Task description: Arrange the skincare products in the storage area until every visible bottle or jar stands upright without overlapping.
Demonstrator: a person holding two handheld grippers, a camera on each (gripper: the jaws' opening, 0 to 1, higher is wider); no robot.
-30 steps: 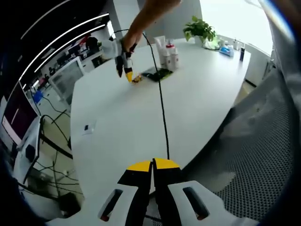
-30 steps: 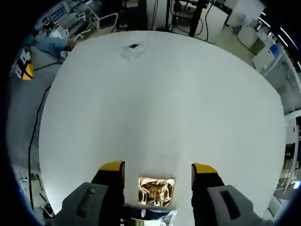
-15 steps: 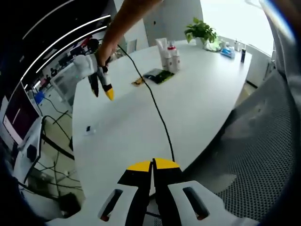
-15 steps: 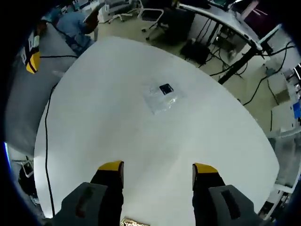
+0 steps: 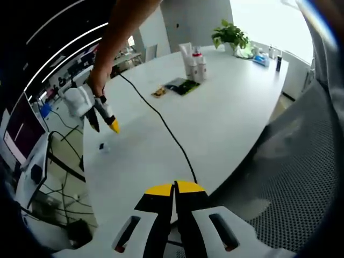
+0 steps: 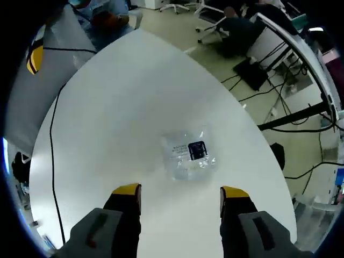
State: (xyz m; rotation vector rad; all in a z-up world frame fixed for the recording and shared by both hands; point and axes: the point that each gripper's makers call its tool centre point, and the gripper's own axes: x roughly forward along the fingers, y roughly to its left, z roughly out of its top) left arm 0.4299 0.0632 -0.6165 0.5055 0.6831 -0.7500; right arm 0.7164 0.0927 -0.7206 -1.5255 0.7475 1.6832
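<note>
- White and red bottles (image 5: 194,63) stand upright in a tight group at the far end of the tabletop (image 5: 226,113), with a dark flat packet (image 5: 181,86) and a small gold sachet (image 5: 158,92) lying just beside them.
- Nearer, a clear plastic sachet (image 6: 191,156) with a dark label lies flat and alone, well apart from that group.
- The step in hand looks like fetching this stray sachet: the right gripper (image 6: 180,193) hovers just short of it, jaws wide apart, holding and touching nothing.
- Next, I judge it must lower, straddle the sachet and close on the thin plastic, which may slip or crumple.
- The left gripper (image 5: 174,188) hangs over the near edge of the tabletop, jaws pressed together, empty.
- A black cable (image 5: 161,123) trails across the tabletop from the right gripper.
</note>
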